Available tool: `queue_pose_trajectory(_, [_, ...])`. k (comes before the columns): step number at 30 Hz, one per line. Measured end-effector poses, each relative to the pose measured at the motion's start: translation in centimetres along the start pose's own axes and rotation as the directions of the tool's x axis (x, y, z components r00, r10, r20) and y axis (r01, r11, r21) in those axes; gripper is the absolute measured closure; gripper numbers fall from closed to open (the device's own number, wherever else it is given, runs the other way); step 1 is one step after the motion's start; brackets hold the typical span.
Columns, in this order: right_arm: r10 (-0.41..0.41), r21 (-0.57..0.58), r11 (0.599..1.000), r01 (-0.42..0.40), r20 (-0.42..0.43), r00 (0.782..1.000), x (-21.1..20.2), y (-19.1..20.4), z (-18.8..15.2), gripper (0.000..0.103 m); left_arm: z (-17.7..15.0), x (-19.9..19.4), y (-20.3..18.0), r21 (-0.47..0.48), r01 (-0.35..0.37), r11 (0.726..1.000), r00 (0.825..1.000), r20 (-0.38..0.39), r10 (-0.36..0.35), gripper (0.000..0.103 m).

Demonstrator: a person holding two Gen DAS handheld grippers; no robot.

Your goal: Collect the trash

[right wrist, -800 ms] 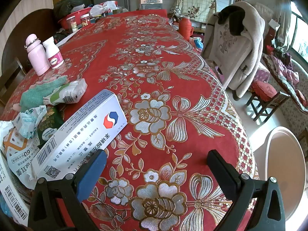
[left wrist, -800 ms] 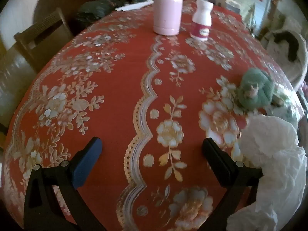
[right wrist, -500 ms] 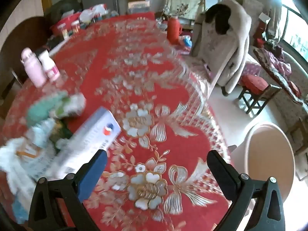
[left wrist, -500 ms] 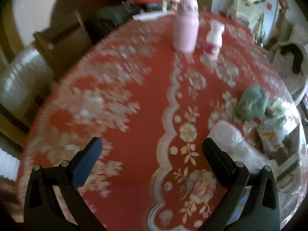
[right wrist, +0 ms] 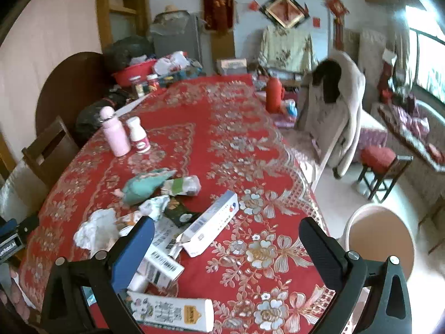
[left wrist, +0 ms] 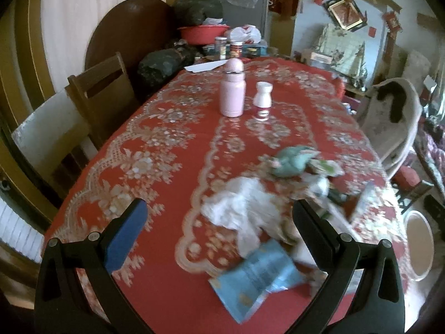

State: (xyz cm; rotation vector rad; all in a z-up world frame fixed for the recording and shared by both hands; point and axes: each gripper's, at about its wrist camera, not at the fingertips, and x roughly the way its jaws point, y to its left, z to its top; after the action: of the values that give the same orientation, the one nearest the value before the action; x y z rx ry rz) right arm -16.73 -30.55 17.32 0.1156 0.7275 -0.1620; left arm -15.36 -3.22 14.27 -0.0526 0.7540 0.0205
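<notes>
Both grippers' fingers (left wrist: 126, 232) spread, empty; two bottles (right wrist: 116, 133), three cartons (right wrist: 214, 222) on table.

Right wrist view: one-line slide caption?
Open right gripper above packaging litter: long white box, crumpled tissue on red floral tablecloth; pink bin beside.

Little print is being shown clearly enough to be read. At the left edge of the right wrist view, a white label (right wrist: 9, 246) on a black device is being seen with lettering that looks like "GenRobot.AI". Barcodes are being displayed on a white carton (right wrist: 162, 261), and the characters printed on the long white box (right wrist: 214, 224) and the flat packet (right wrist: 172, 313) are too small to be made out.
</notes>
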Motion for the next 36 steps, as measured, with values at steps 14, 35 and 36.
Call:
queue_pose_trajectory(14, [0.045, -0.035, 0.999, -0.042, 0.100, 0.994, -6.6, 0.9, -1.7, 0.000, -1.3, -6.8, -2.9, 0.011, 0.029, 1.000, 0.992, 0.127, -0.030, 0.000])
queue_pose_trajectory(35, [0.077, -0.033, 0.997, -0.072, 0.181, 0.980, -9.8, 0.6, -1.9, 0.000, -1.9, -10.4, -3.7, 0.011, 0.043, 0.999, 0.979, 0.201, -0.045, 0.000])
queue_pose_trajectory(36, [0.077, -0.034, 0.997, -0.072, 0.182, 0.980, -9.9, 0.6, -2.0, 0.000, -1.9, -10.5, -3.7, 0.010, 0.044, 0.999, 0.979, 0.199, -0.045, 0.000])
